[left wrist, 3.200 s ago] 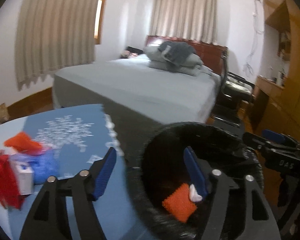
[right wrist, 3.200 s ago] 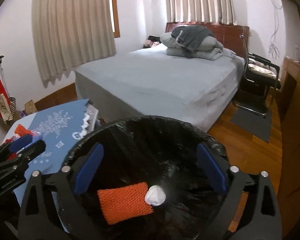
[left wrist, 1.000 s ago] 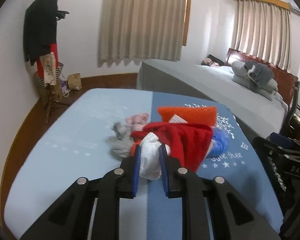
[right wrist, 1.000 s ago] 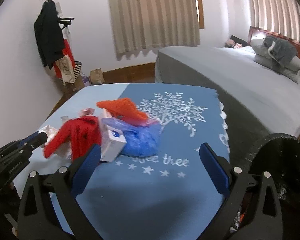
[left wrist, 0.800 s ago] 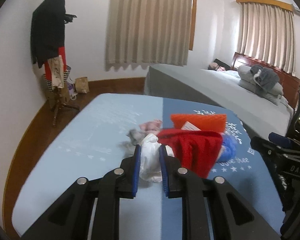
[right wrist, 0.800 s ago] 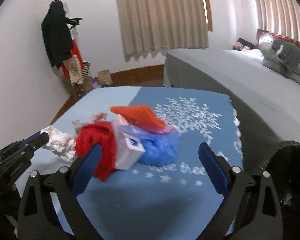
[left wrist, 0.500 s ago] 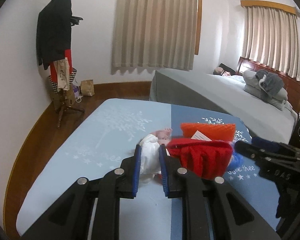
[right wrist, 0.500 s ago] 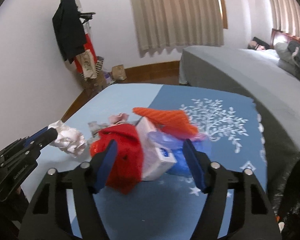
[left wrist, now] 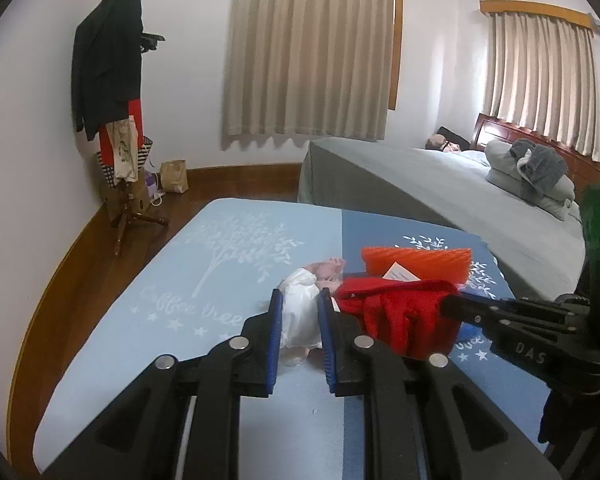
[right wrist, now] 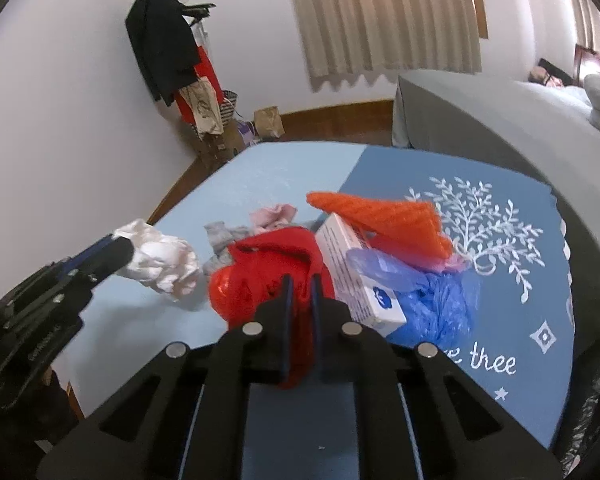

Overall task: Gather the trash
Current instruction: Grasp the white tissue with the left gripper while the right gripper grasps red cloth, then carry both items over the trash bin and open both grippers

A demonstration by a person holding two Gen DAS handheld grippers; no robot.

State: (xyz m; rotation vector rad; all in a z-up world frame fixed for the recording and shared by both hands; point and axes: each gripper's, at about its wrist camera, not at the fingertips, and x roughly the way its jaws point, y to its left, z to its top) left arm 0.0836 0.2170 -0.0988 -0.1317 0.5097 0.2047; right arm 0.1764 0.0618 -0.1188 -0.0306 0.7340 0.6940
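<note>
My left gripper is clamped on a crumpled white tissue, held just clear of the table to the left of the trash pile; only a pinch of the wad sits between the pads, so a quick swing could let it slip out.

At the pile's left edge, my right gripper is closed on a fold of the red mesh bag. The bag lies against the white carton, and the orange net rests on top of that carton. Lifting the red bag may therefore drag or tip the carton and spill the net.

Right of the carton, the blue plastic bag touches it and could be pulled along too. A grey scrap and a pink scrap lie behind the pile, easily overlooked.

A dark rim at the lower right edge of the right wrist view may be the bin; I cannot tell for certain.
</note>
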